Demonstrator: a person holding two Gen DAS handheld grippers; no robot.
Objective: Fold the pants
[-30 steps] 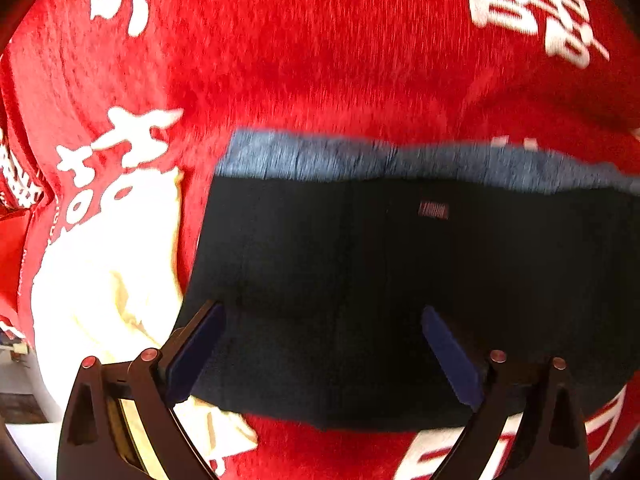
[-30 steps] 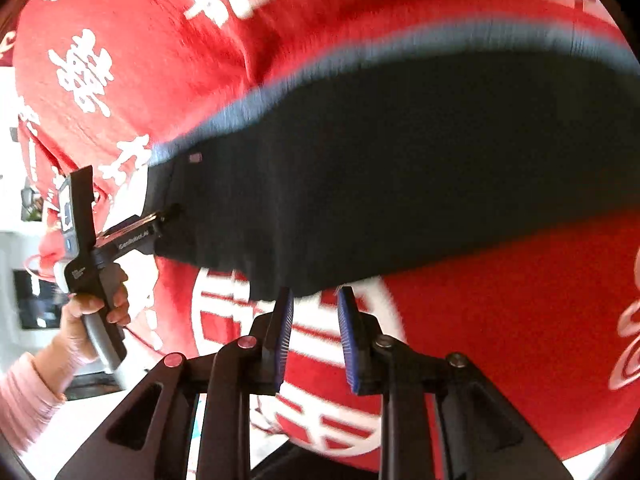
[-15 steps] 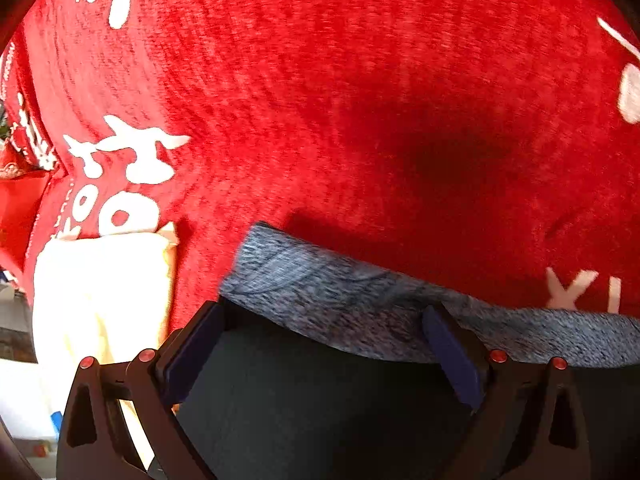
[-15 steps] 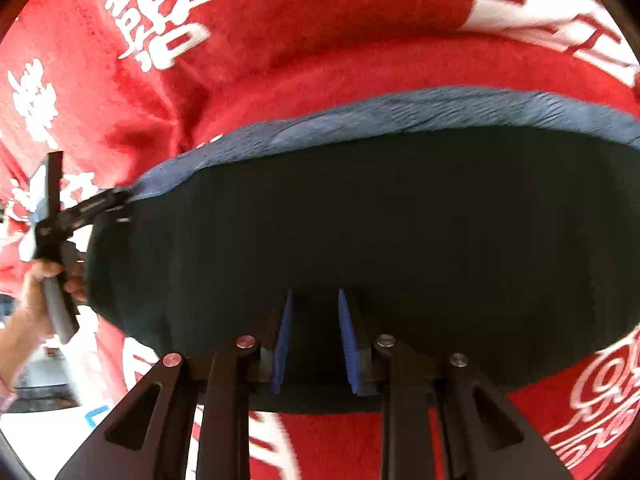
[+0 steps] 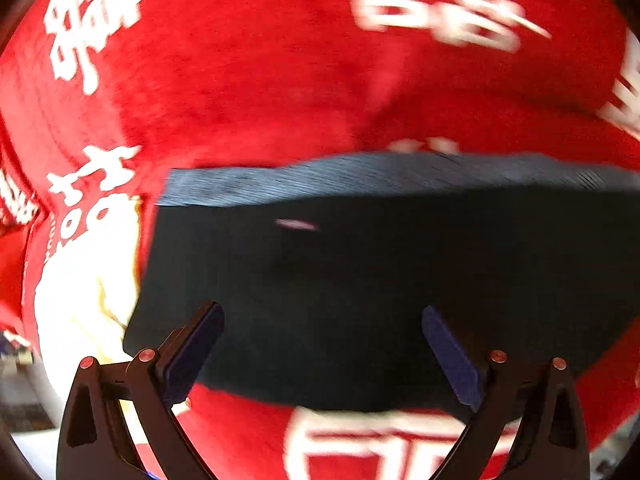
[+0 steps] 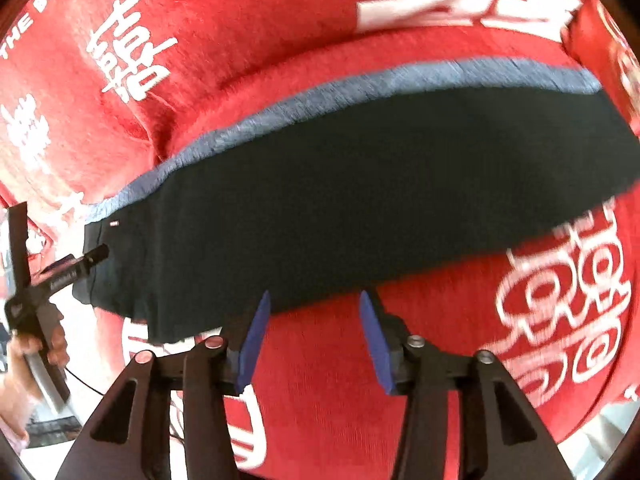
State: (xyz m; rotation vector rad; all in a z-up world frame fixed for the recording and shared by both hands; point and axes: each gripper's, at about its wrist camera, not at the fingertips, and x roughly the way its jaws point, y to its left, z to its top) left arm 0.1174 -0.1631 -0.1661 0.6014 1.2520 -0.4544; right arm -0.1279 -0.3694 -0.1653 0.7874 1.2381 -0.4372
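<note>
Dark pants (image 6: pixel 360 200) lying folded into a long flat band on red printed cloth (image 6: pixel 248 32), grey edge far; left gripper (image 5: pixel 322 350) and right gripper (image 6: pixel 312 340) both spread wide, holding nothing, apparently released to let the fold settle.

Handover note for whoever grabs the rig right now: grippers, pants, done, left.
Left gripper: open, jaws wide, holding nothing, over the near left part of the dark folded pants.
Right gripper: open, empty, at the pants' near edge.
Pants: lie flat as a long dark band on the red blanket with white characters; blue-grey strip shows along the far edge.
Done: a lengthwise fold, released.
Left: probably one more fold across the length, then smoothing.
</note>
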